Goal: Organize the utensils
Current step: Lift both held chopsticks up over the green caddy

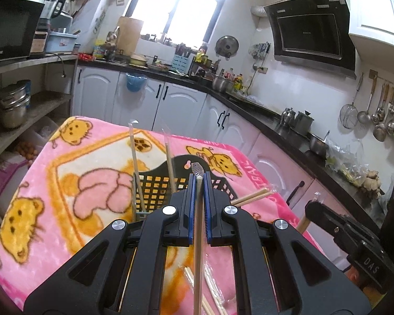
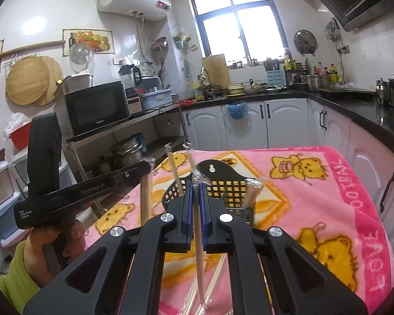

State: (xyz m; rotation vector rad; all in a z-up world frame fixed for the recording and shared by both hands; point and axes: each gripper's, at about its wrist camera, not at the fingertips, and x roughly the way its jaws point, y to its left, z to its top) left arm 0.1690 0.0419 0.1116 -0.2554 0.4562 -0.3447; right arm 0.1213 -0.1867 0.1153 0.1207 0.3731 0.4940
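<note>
A black perforated utensil basket (image 1: 155, 186) stands on a table covered by a pink bear blanket (image 1: 65, 183). Wrapped chopsticks (image 1: 135, 162) stand in it. My left gripper (image 1: 199, 183) is shut on a pair of wrapped chopsticks (image 1: 197, 236), held just in front of the basket. In the right wrist view my right gripper (image 2: 196, 186) is shut on another pair of wrapped chopsticks (image 2: 199, 249), close in front of the basket (image 2: 231, 186). More wrapped chopsticks (image 2: 215, 278) lie on the blanket below the grippers. The left gripper (image 2: 141, 169) shows at left, holding its chopsticks (image 2: 144, 197).
Kitchen cabinets and a black counter (image 1: 262, 110) run behind and to the right of the table. A shelf with a microwave (image 2: 97, 107) and pots (image 2: 126, 152) stands to the left. Ladles hang on the right wall (image 1: 380, 115). The right gripper's body (image 1: 354, 236) shows at right.
</note>
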